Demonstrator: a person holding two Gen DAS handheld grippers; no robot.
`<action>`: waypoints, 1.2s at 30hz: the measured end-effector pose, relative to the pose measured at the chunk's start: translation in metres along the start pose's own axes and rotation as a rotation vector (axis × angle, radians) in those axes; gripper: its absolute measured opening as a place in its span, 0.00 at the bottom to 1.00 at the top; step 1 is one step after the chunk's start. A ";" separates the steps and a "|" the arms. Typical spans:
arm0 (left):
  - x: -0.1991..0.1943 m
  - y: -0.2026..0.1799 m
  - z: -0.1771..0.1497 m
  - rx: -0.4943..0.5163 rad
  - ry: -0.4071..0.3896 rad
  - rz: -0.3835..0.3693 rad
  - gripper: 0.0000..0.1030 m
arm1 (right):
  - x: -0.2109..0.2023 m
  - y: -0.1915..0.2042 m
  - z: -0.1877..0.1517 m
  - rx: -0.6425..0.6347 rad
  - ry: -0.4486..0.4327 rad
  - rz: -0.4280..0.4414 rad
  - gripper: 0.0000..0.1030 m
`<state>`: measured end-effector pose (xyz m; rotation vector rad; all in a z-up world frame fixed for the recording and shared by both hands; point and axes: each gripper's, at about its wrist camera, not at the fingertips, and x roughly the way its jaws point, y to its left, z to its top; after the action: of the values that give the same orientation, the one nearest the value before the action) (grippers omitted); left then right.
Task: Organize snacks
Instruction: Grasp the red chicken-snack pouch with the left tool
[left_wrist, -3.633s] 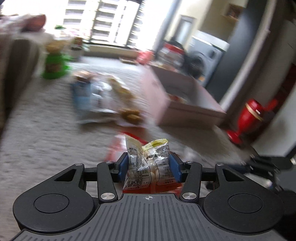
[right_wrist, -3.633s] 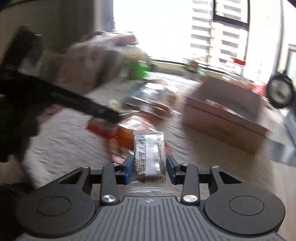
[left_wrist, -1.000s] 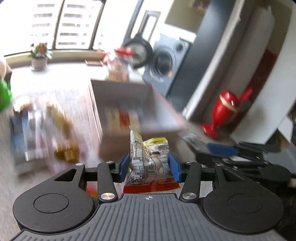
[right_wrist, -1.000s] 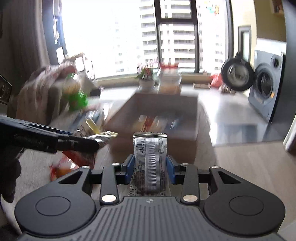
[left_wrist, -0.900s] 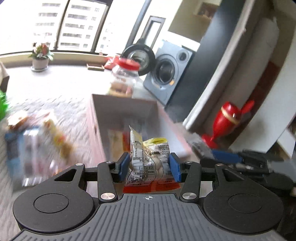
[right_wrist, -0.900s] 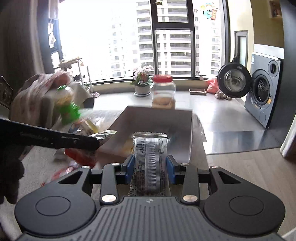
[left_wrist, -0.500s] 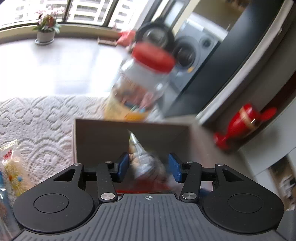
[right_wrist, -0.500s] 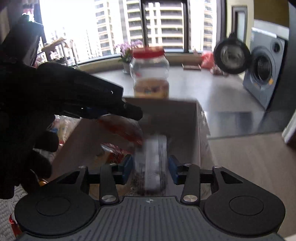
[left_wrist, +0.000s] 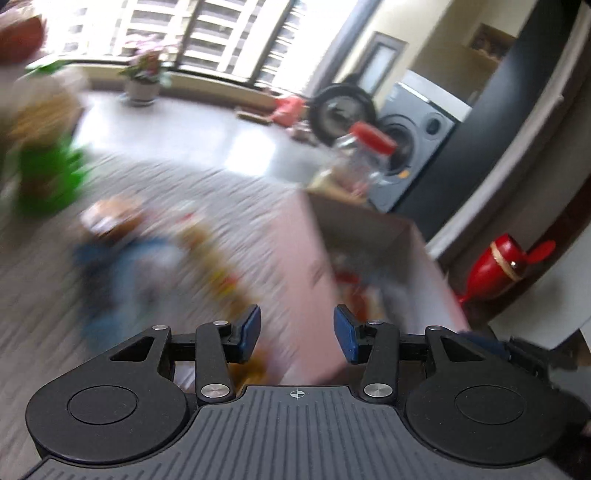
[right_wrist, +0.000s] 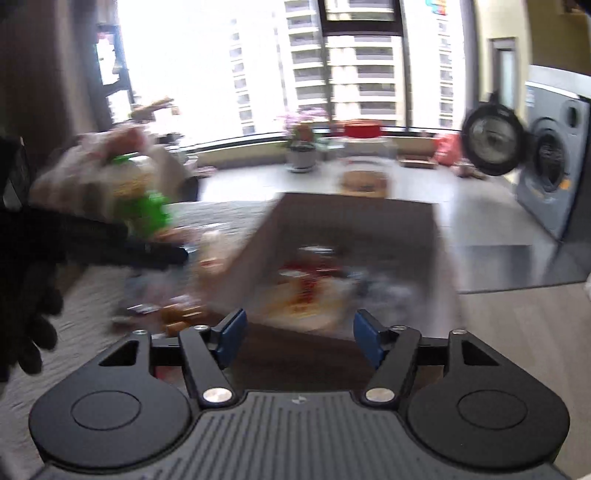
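Observation:
An open cardboard box (right_wrist: 354, 218) sits on the lace-covered surface and holds several blurred snack packets (right_wrist: 306, 295). It also shows in the left wrist view (left_wrist: 314, 273), to the right of my left gripper. My left gripper (left_wrist: 296, 332) is open and empty, near the box's left wall. My right gripper (right_wrist: 298, 339) is open and empty, just in front of the box. More snack packets (left_wrist: 140, 266) lie blurred on the cloth left of the box; they also show in the right wrist view (right_wrist: 177, 314).
A clear jar with a red lid (left_wrist: 354, 162) stands behind the box. A green-based bottle (left_wrist: 44, 181) stands at the far left. A red vase (left_wrist: 498, 269) and a washing machine (left_wrist: 410, 147) are to the right. The left gripper's body (right_wrist: 92, 243) reaches in from the left.
Both grippers have opened and let go of their snack packets over the box. Both have drawn back from the box, and the left view has swung left toward the loose snacks.

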<state>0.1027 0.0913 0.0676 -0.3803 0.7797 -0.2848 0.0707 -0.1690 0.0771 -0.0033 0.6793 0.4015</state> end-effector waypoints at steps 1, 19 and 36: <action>-0.012 0.009 -0.012 -0.025 -0.006 0.008 0.48 | 0.000 0.011 -0.006 -0.015 0.002 0.033 0.64; -0.045 0.045 -0.102 -0.133 0.070 -0.048 0.50 | 0.032 0.093 -0.073 -0.165 0.128 0.066 0.42; -0.036 0.022 -0.107 0.082 0.069 0.046 0.46 | 0.014 0.102 -0.095 -0.199 0.054 0.098 0.42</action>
<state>0.0032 0.1000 0.0110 -0.2756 0.8409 -0.2868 -0.0142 -0.0819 0.0070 -0.1702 0.6924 0.5634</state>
